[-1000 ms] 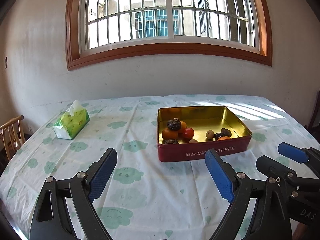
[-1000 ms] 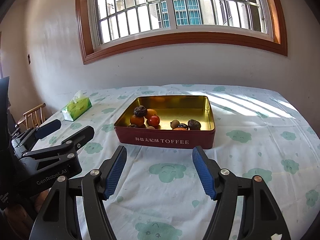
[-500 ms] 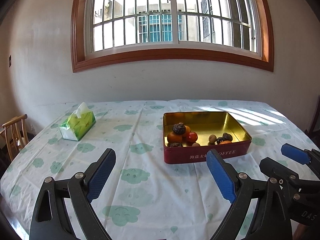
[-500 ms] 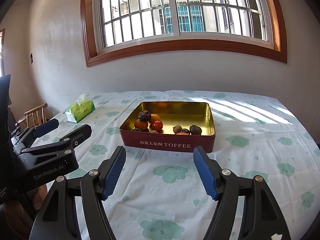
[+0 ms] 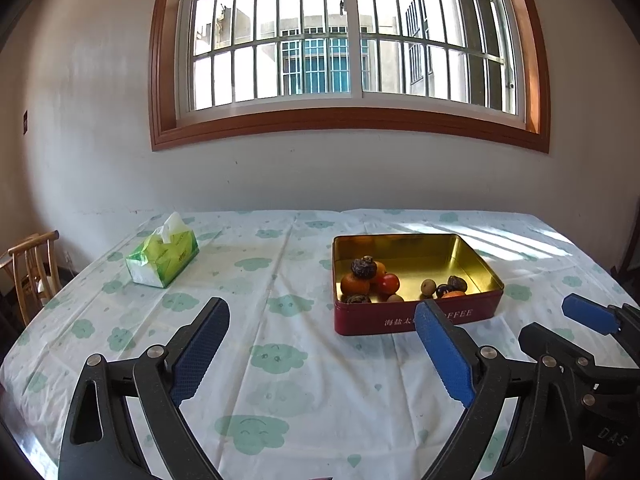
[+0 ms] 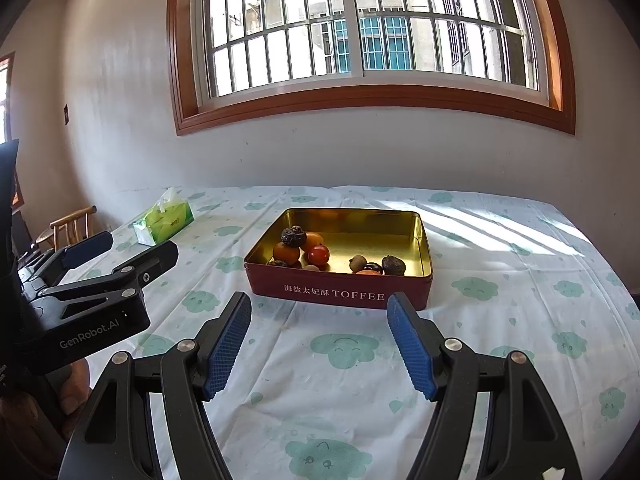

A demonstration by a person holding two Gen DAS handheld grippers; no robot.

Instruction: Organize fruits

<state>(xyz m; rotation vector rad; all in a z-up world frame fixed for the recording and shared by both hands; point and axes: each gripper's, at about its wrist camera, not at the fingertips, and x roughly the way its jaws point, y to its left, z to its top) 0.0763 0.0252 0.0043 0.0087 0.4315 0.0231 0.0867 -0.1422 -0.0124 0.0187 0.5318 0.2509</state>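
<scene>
Both views pulled back, toffee tin [image 6: 338, 294] beyond right claw [image 6: 319, 340], both claws wide, empty

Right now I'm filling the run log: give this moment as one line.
left gripper: open, empty | right gripper: open, empty | fruits: in toffee tin | tissue pack: left of tin

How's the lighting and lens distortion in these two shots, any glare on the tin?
Left wrist view: fisheye bows the window frame; the bright panes are blown out; the tin glows gold inside. Right wrist view: striped sunlight falls on the tablecloth beside the tin; corners vignette black; fruits stay sharp.
</scene>
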